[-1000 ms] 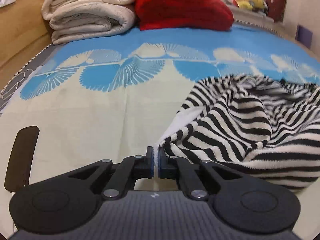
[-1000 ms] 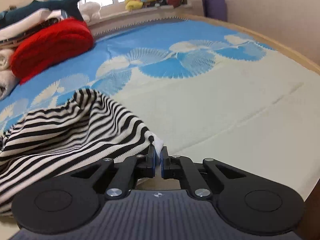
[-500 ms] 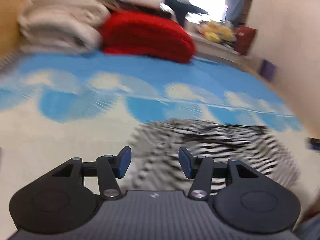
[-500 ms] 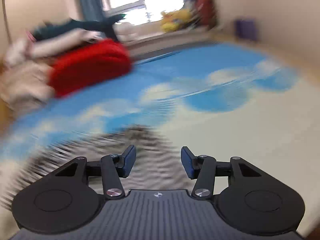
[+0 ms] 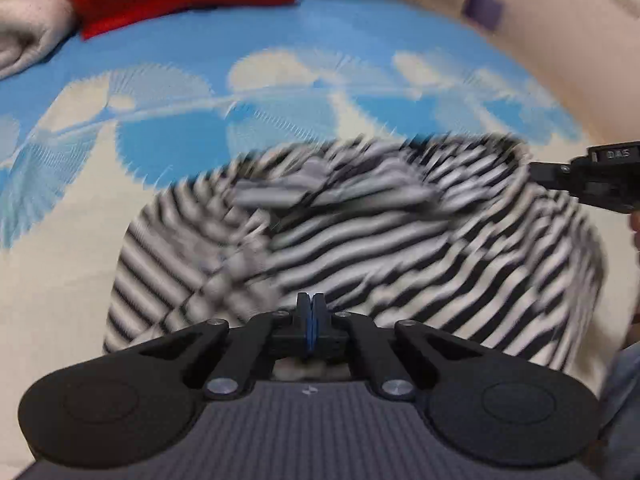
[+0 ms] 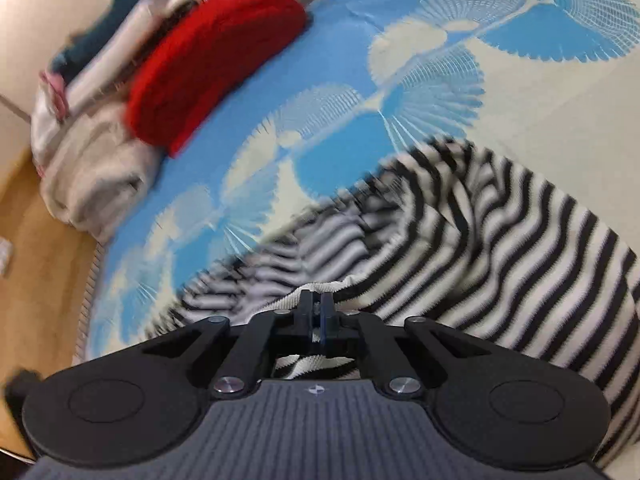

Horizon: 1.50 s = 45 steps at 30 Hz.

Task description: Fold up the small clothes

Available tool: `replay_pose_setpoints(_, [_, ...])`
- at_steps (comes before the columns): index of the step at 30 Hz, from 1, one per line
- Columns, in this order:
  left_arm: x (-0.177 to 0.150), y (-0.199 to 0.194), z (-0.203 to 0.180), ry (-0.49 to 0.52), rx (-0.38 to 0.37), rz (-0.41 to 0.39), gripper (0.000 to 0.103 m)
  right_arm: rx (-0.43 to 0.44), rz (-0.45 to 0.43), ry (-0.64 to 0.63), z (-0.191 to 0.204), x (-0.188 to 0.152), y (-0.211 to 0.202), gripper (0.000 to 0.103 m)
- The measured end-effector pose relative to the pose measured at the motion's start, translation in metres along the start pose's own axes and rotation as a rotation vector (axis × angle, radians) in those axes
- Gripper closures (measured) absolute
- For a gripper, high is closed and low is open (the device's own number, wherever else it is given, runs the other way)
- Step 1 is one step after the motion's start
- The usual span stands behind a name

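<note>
Closest in, the left gripper (image 5: 310, 300) has just been closing, and its blue pads now meet with no gap. The striped top (image 5: 360, 240) lies right at its tips and spreads away ahead of it. Motion blur hides whether any thread of it is caught between the pads, so that cannot be told.

The right gripper (image 6: 317, 298) has also just been closing. Its jaws are pressed together on the top's white ribbed hem, which bunches around the tips and shows again beneath them. Ahead and to its right, the rest of the top rises in 1 loose hump.

Beyond the top, the blue and cream bedspread (image 5: 280, 80) runs on bare. Farthest ahead and to the left of the right gripper are a red cushion (image 6: 208, 60) and, beside it, a pile of folded blankets (image 6: 92, 168).

This looks like a re-grip partway through folding: the near edge has been taken up again while the top lies crumpled, with no clean fold yet.

The next move probably calls for both grippers to lift and carry the near hem forward together over the hump. They would need to stay level with each other so the edge lands straight. First, the left side's hold should be confirmed, because 1 slack corner would drag the fold askew.
</note>
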<state>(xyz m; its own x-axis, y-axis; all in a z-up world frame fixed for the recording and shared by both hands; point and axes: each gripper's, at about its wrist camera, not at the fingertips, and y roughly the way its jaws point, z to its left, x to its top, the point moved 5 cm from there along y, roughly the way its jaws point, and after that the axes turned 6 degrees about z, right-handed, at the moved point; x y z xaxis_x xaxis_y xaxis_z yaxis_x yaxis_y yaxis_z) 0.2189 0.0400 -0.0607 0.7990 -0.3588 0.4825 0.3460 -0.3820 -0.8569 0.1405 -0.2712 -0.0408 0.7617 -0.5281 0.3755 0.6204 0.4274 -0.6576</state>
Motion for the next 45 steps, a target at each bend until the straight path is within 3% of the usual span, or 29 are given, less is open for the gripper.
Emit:
replay_pose_setpoints(4, [0.039,-0.039,0.024,-0.143,0.054,-0.259,0.103,0.082,-0.156,-0.09,0.025,0.016,-0.025,0.101])
replay_pose_setpoints(7, [0.057,-0.046,0.045,-0.227,0.11,-0.351,0.103,0.078,-0.225,-0.079,0.027,0.031,-0.021,0.101])
replay_pose_setpoints(9, [0.056,-0.035,0.048,-0.217,0.061,-0.292,0.102,0.029,-0.204,-0.062,0.02,0.033,-0.007,0.101])
replay_pose_setpoints(11, [0.047,-0.018,0.044,-0.19,-0.003,-0.17,0.079,-0.006,-0.157,-0.045,0.014,0.033,0.01,0.101])
replay_pose_setpoints(13, [0.033,-0.004,0.036,-0.143,0.008,-0.069,0.054,-0.045,-0.123,-0.046,0.007,0.031,0.023,0.101])
replay_pose_setpoints(15, [0.019,0.004,0.029,-0.095,0.039,-0.014,0.046,-0.059,-0.103,-0.042,0.004,0.028,0.028,0.101])
replay_pose_setpoints(17, [0.005,0.01,0.02,-0.069,0.021,0.04,0.029,-0.058,-0.096,-0.035,0.002,0.026,0.03,0.101])
replay_pose_setpoints(19, [-0.003,0.024,0.021,-0.079,0.026,0.078,0.021,-0.06,-0.1,-0.046,0.005,0.023,0.031,0.101])
replay_pose_setpoints(21, [-0.008,0.038,0.021,-0.098,0.044,0.109,0.023,-0.059,-0.099,-0.057,0.009,0.02,0.032,0.101])
replay_pose_setpoints(22, [-0.009,0.04,0.02,-0.09,0.053,0.092,0.042,-0.057,-0.097,-0.06,0.01,0.019,0.034,0.101])
replay_pose_setpoints(23, [-0.007,0.036,0.017,-0.073,0.056,0.069,0.086,-0.059,-0.093,-0.063,0.011,0.018,0.036,0.101])
replay_pose_setpoints(24, [-0.004,0.028,0.017,-0.076,0.052,0.057,0.094,-0.063,-0.091,-0.067,0.012,0.018,0.037,0.101])
replay_pose_setpoints(27, [0.014,-0.01,0.028,-0.133,0.072,-0.085,0.094,-0.047,-0.091,-0.066,0.015,0.018,0.033,0.101])
replay_pose_setpoints(31, [0.035,-0.048,0.061,-0.304,0.092,-0.264,0.094,0.02,-0.148,-0.091,0.026,0.026,0.02,0.101])
replay_pose_setpoints(34, [0.049,-0.028,0.07,-0.361,0.149,-0.296,0.094,0.047,-0.181,-0.048,0.026,0.031,0.028,0.101])
replay_pose_setpoints(36, [0.051,0.006,0.071,-0.378,0.197,-0.255,0.093,-0.005,-0.208,-0.052,0.024,0.032,0.041,0.101])
replay_pose_setpoints(40, [0.042,0.061,0.068,-0.348,0.298,-0.115,0.066,-0.202,-0.173,-0.07,0.004,0.028,0.075,0.1])
replay_pose_setpoints(42, [0.04,0.059,0.063,-0.289,0.346,-0.125,0.054,-0.191,-0.115,-0.038,-0.005,0.028,0.084,0.096])
replay_pose_setpoints(44, [0.042,0.044,0.06,-0.269,0.347,-0.15,0.011,-0.145,-0.109,0.001,-0.004,0.033,0.075,0.085])
replay_pose_setpoints(45, [0.044,0.033,0.062,-0.284,0.352,-0.192,0.009,-0.115,-0.136,0.006,0.0,0.037,0.065,0.071])
